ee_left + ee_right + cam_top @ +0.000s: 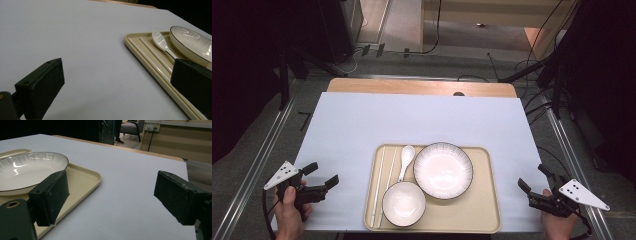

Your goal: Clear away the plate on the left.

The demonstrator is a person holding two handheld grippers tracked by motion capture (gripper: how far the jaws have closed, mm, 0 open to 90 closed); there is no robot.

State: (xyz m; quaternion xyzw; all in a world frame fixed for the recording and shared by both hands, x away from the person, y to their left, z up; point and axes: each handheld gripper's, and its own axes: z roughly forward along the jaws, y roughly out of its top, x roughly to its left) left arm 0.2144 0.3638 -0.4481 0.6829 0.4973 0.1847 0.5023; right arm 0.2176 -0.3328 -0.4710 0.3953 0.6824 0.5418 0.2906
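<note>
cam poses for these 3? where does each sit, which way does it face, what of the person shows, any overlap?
High view: above the person's side, facing forward and down on the tray; both hands show, with left hand-held gripper and right hand-held gripper.
Left gripper view: low, left of the tray, facing spoon and chopsticks; own jaws apart.
Right gripper view: low, right of the tray; own jaws apart.
Shared: the large plate in all three.

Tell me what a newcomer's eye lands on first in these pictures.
First comes the beige tray at the near middle of the white table, holding a wide ribbed plate, a smaller bowl in front of it, a white spoon and chopsticks along its left side. Next, the left gripper and right gripper flank the tray, jaws apart, holding nothing.
</note>
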